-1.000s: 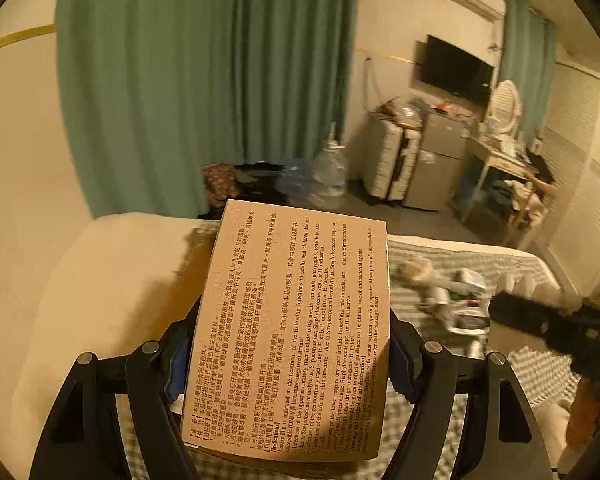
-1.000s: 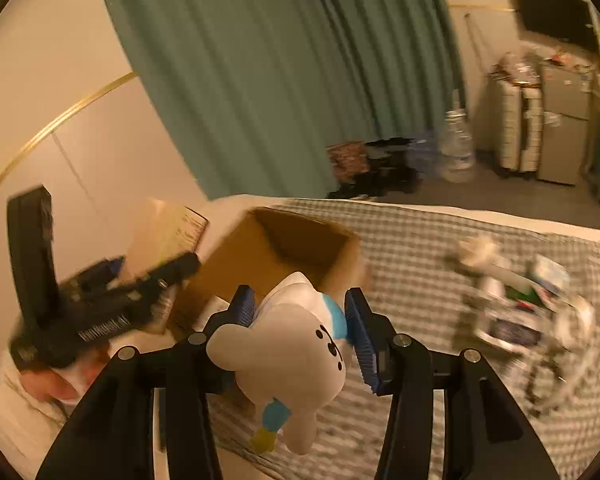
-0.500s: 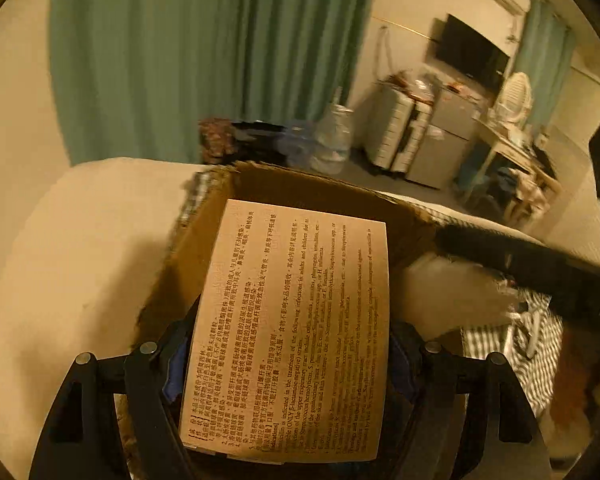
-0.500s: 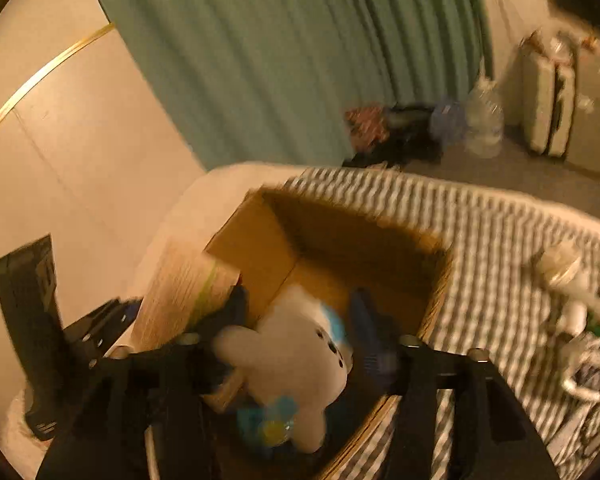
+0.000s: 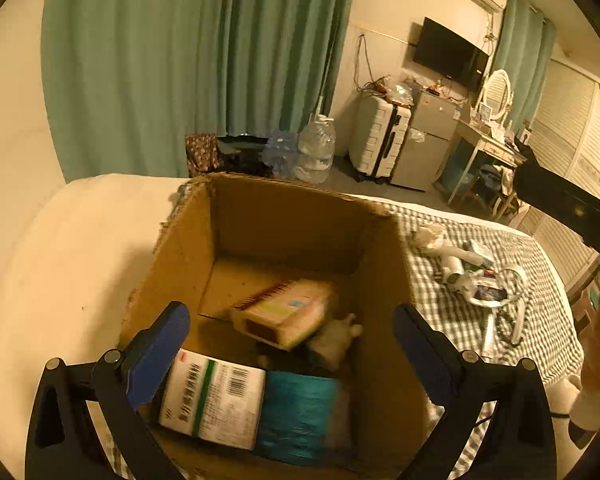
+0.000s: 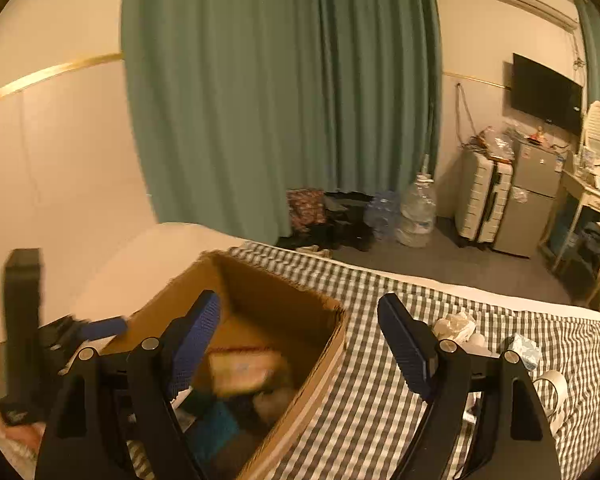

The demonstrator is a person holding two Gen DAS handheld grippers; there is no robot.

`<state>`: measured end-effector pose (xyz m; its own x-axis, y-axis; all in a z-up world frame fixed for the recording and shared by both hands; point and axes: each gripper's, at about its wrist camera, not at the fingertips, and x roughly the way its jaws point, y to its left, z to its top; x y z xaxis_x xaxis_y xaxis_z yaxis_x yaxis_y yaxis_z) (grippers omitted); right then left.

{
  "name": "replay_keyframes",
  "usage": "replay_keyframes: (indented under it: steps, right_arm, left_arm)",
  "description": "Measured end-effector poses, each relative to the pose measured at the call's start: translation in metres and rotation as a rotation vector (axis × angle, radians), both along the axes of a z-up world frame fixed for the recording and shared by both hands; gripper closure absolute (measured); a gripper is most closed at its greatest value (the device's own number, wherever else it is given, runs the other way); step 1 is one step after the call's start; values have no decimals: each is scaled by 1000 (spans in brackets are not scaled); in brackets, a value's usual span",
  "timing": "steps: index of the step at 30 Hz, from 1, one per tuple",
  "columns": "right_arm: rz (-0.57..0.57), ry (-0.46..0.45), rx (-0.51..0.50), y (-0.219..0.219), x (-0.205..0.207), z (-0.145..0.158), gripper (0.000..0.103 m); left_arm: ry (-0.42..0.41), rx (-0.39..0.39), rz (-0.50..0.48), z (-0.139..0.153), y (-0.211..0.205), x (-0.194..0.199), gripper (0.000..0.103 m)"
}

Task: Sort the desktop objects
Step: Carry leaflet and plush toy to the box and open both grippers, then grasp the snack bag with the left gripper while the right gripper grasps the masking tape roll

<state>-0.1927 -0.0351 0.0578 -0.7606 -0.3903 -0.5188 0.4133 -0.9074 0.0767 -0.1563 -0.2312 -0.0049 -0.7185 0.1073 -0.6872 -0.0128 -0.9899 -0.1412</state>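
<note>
While the left hand-held gripper [image 5: 290, 340] hangs over the open cardboard box [image 5: 284, 220], its jaws are spreading wide with nothing pinched between them; the box contents lie below the blue pads [image 5: 156, 354]. Inside the box, a white packet with barcodes [image 5: 214, 398] lies against the near wall, a teal item [image 5: 300, 416] touching its right side. Farther in, a cream-coloured carton [image 5: 286, 312] rests tilted on the box floor, and a pale plush toy [image 5: 334, 340] sits just beside its right end, partly blurred. The box stands on a checked bed cover [image 6: 380, 380] near the bed's left edge, next to a plain cream surface. The right hand-held gripper [image 6: 300, 344] is beside the box's right wall, its jaws also opening and empty, one pad over the box, the other over the cover. A loose cluster of small objects [image 5: 476, 276] lies on the bed well apart from the box, toward the right edge.
</note>
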Motion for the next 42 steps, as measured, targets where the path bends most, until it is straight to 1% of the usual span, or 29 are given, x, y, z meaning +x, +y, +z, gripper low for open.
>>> replay_keyframes:
  steps: [3,4,9,11,16,19,22,24,27,30,32,34,35,36,38,40,42]
  right_arm:
    - [-17,18,-30,29,18,10,22]
    - [-31,21,-32,40,23,12,20]
    - [-114,16,-29,110,43,14,19]
    - [-174,3,-40,146,48,6,19]
    - [-291,-44,-58,227,43,-24,19]
    - [-348,-89,-74,269,34,-46,19]
    - [-389,-146,-85,301,26,-72,19]
    - [-398,-180,-77,314,18,-89,19]
    - [-402,-211,-28,328,5,-112,19]
    - [-390,-252,20,333,-18,-135,19]
    - [-389,-284,18,336,-34,-148,19]
    - [-386,-322,-12,343,-49,-162,19]
    - [-382,-335,-28,345,-56,-166,19]
    - [-381,-341,-37,347,-63,-168,19]
    - [-384,-346,-31,349,-75,-173,19]
    - [-382,-355,-14,351,-88,-178,19]
    - [-382,-361,16,351,-102,-184,19]
  left_arm:
    - [12,4,-4,11,26,16,0]
    - [15,1,0,14,33,20,0]
    - [13,-16,-6,16,79,38,0]
    - [6,-11,-6,13,100,42,0]
    - [-23,-9,-11,-10,156,41,0]
    - [-50,-5,-18,-25,194,30,0]
    - [-73,-26,-62,-40,235,11,0]
    - [-64,-57,-105,-48,264,-3,0]
    - [-61,-109,-177,-65,300,-27,0]
    - [-110,-209,-237,-92,326,-56,0]
    - [-141,-270,-273,-111,337,-74,0]
    - [-155,-288,-342,-123,344,-87,0]
    - [-154,-313,-374,-129,347,-94,0]
    - [-142,-352,-397,-135,350,-103,0]
    - [-115,-397,-448,-140,353,-114,0]
    - [-107,-424,-496,-144,355,-124,0]
    - [-96,-455,-566,-149,360,-133,0]
